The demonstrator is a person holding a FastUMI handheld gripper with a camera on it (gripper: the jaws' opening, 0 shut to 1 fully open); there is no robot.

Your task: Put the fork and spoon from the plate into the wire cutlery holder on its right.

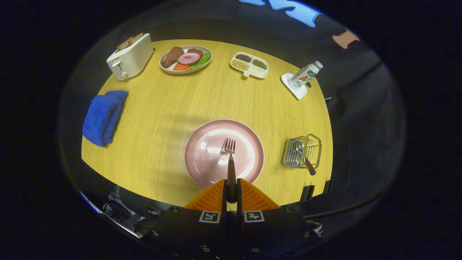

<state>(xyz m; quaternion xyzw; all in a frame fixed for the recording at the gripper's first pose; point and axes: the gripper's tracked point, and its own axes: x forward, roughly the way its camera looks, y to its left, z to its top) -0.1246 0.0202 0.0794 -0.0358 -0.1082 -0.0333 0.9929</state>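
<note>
Claw: the gripper [231, 191] is closed tight on the dark handle of the fork [230, 159], both fingers pressing its sides; nothing else is in the grasp.
Fork: held out ahead of the fingers, tines forward, over the pink plate [202, 159]; whether the tines touch the plate cannot be told.
Fork, handling: judged light, stiff and thin; a metal head on a smooth handle, likely to pivot or slip if the grip loosens. The present hold, low on the handle, leaves the tines free to go into the holder first.
Pink plate: nothing lies on it apart from the fork above it; glossy, probably slippery and breakable.
Wire cutlery holder [302, 151]: stands on the wooden table [162, 119], to the right of the plate and apart from it; open wire sides, light, liable to tip or slide if knocked.
Holder, contents: one utensil with a dark handle, judged to be the spoon [306, 162], its handle leaning out over the near rim.
Task state: spoon apparently placed; fork not yet delivered.
Far table: a divided dish [249, 65] holding three sorts of beans or grains.
</note>
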